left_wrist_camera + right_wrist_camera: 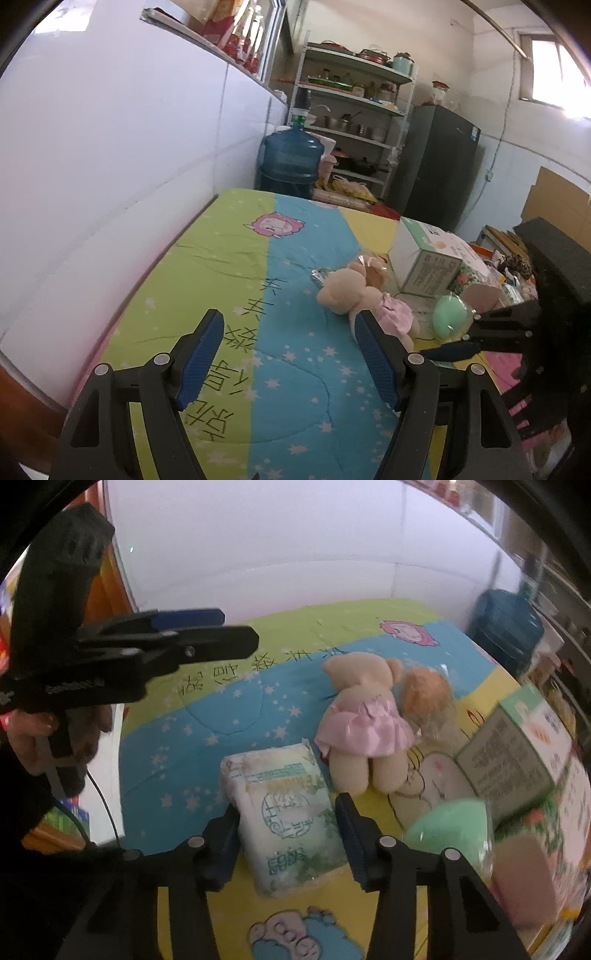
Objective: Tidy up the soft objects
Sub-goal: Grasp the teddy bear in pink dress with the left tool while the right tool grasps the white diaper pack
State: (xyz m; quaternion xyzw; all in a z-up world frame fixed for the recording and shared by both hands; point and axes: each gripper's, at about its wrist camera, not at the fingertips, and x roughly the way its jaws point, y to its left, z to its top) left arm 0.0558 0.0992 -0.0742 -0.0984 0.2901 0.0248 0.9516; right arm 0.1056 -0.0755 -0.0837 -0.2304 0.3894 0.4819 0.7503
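Observation:
My right gripper point(288, 808) is shut on a white tissue pack with green print point(284, 812), its pads pressing the pack's two sides above the quilt. A beige teddy bear in a pink dress point(364, 723) lies face down just beyond it, also in the left wrist view point(354, 291). A wrapped orange plush point(424, 690) lies by the bear's head. A green soft ball in clear wrap point(450, 827) lies at the right, also in the left wrist view point(452, 314). My left gripper point(288, 325) is open and empty over the blue stripe, left of the bear, and shows in the right wrist view point(236, 631).
The colourful quilt point(229, 266) covers a bed against a white wall point(110, 147). A white and green carton point(428, 258) stands behind the toys. A blue water jug point(291, 162), a shelf rack point(354, 110) and a dark fridge point(436, 166) stand past the bed's far end.

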